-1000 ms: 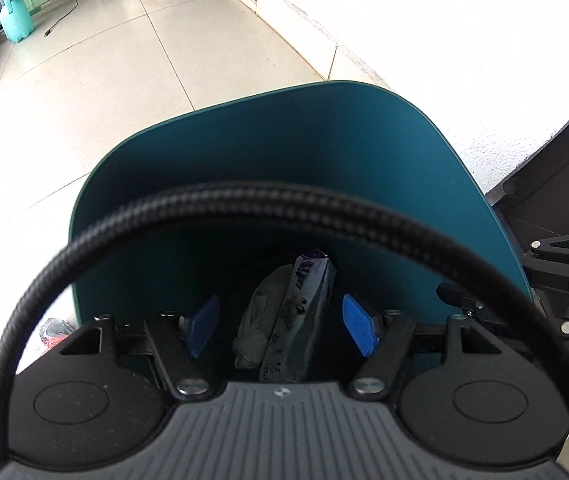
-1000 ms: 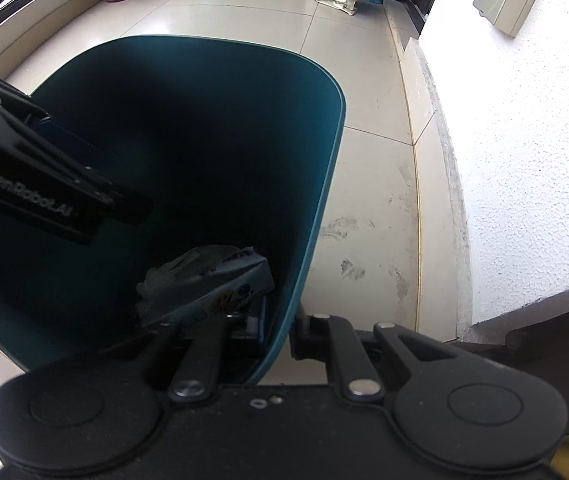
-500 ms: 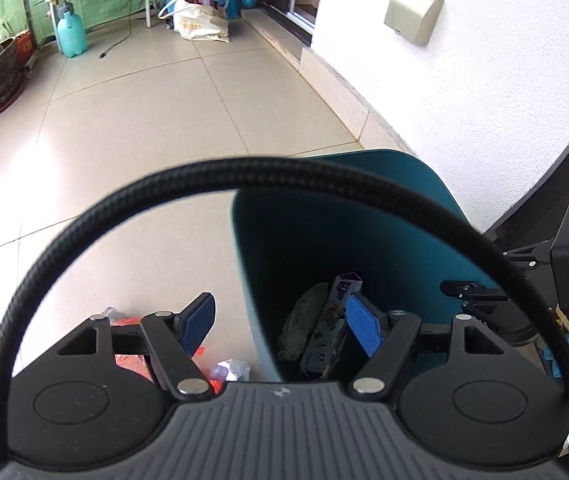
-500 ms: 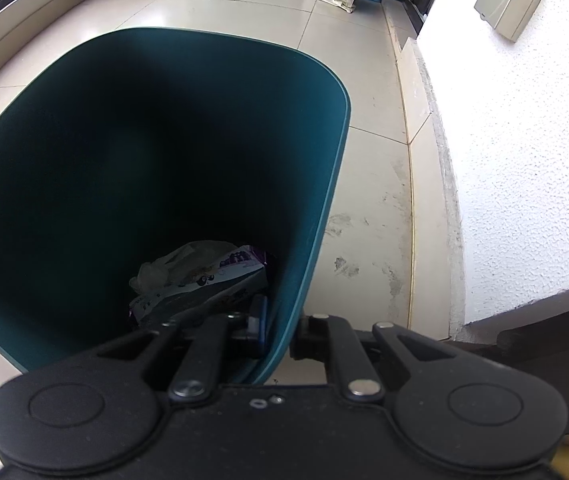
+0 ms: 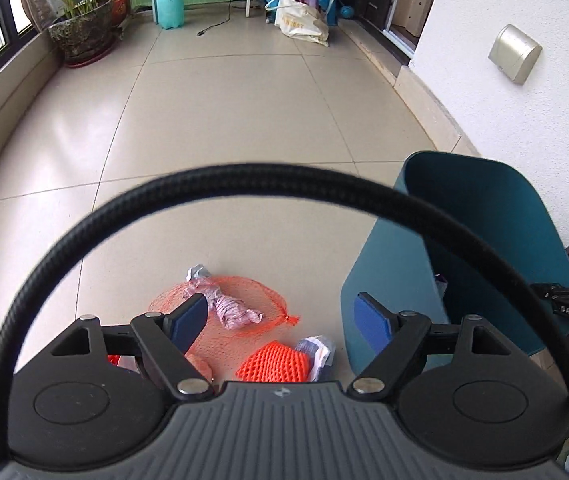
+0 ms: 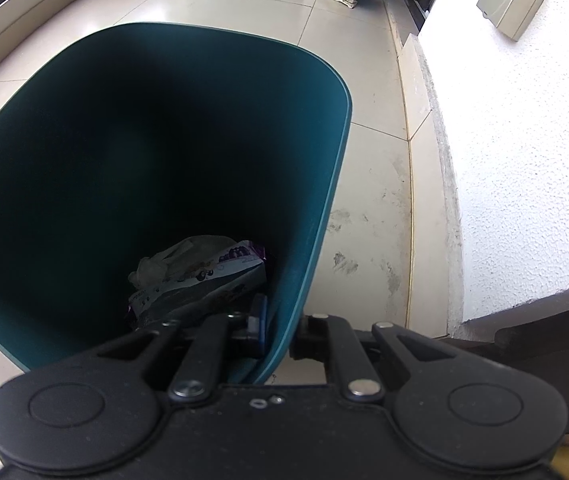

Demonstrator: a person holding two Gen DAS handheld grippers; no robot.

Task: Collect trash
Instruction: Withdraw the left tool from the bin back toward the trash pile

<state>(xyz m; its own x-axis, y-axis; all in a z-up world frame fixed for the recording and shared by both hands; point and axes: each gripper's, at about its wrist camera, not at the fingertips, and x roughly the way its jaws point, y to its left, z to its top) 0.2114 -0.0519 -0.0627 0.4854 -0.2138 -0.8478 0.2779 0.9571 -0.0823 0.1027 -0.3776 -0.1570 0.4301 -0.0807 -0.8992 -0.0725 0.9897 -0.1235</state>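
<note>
Left wrist view looks along a pale tiled floor [image 5: 220, 128], wide and bare for some way ahead, with a white wall [image 5: 524, 128] closing the right side. A teal bin [image 5: 384, 276] stands just right of the left gripper [image 5: 284, 318], whose blue-padded fingers are spread wide with nothing between them. Below them lies loose trash: an orange mesh bag [image 5: 262, 304] with a crumpled pinkish wrapper [image 5: 230, 308] on it, an orange foam net [image 5: 274, 364], and a scrap of white paper [image 5: 320, 354] beside the bin's foot. All of it looks light, soft and limp, likely to snag or trail, so a bunched fold of mesh seems the surest place to pinch. In the right wrist view, the right gripper [image 6: 280, 330] is clamped on the bin's thin rim, one finger inside, one outside; that wall looks stiff but slick. Inside sit a printed packet [image 6: 208, 280] and a clear plastic bag [image 6: 176, 258].
</note>
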